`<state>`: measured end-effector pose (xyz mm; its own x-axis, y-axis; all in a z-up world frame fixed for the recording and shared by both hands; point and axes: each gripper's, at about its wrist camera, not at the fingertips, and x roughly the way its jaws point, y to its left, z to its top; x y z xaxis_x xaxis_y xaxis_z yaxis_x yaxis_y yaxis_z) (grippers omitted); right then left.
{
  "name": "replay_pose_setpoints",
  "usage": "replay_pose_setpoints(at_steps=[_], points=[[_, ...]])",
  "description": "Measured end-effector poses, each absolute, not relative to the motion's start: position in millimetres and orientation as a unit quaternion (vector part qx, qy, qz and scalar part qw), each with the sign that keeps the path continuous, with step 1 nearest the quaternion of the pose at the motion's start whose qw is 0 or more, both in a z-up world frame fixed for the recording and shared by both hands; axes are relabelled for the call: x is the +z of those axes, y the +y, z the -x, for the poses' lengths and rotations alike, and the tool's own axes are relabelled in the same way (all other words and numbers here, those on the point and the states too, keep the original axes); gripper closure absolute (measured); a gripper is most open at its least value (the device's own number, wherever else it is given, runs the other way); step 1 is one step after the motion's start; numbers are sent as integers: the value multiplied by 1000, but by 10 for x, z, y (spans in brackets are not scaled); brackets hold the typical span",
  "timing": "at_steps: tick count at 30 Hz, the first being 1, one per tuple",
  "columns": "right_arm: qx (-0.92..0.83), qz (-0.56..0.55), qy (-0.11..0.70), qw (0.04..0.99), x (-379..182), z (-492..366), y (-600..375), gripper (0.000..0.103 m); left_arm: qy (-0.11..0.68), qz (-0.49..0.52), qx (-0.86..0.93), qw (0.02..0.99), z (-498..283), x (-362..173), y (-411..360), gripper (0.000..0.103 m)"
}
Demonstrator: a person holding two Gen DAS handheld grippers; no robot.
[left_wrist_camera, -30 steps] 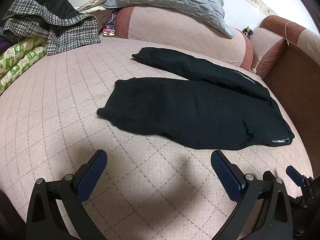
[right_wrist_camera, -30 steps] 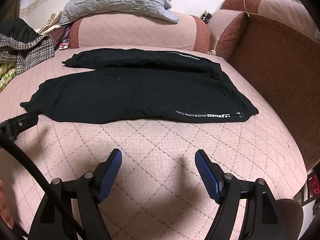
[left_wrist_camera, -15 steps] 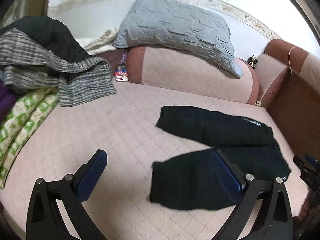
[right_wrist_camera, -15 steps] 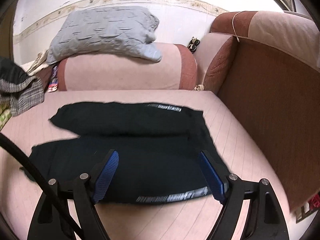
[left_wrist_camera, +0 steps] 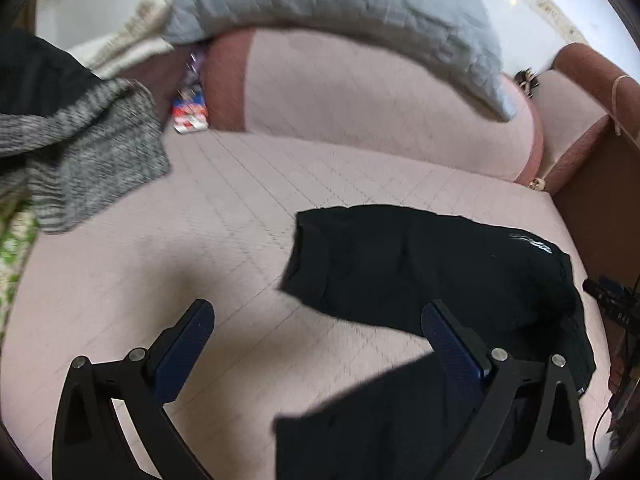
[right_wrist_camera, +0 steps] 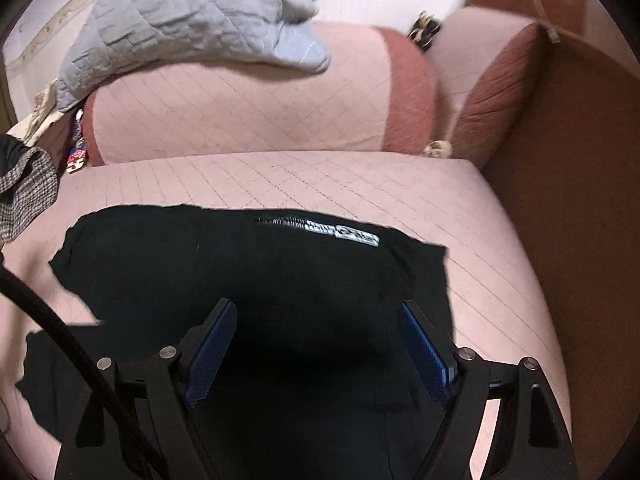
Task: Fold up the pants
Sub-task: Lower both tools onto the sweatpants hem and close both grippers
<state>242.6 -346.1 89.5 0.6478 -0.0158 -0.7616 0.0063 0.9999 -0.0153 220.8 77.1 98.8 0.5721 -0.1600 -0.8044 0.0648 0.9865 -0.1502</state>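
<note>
Nearest, the left gripper and the right gripper both hang wide open with nothing held, above the black pants spread flat on the pink quilted sofa seat. Farther back, a grey quilted pillow lies on the backrest cushion.

Item count: one pair of black pants, one grey quilted pillow, two grippers (left, right), one checked garment, one bolster.
</note>
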Motion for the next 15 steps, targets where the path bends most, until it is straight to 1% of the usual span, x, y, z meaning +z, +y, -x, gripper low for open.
replay_pose_setpoints(at_steps=[4, 8, 15], points=[[22, 27, 442, 896, 750, -3022, -3430, 17, 480, 60, -72, 872, -2646, 696, 680, 0], [47, 61, 461, 884, 592, -3539, -3376, 19, 485, 56, -80, 869, -3022, 494, 628, 0], [82, 61, 496, 862, 272, -4078, -3370, 21, 497, 51, -101, 860, -3485, 218, 638, 0]])
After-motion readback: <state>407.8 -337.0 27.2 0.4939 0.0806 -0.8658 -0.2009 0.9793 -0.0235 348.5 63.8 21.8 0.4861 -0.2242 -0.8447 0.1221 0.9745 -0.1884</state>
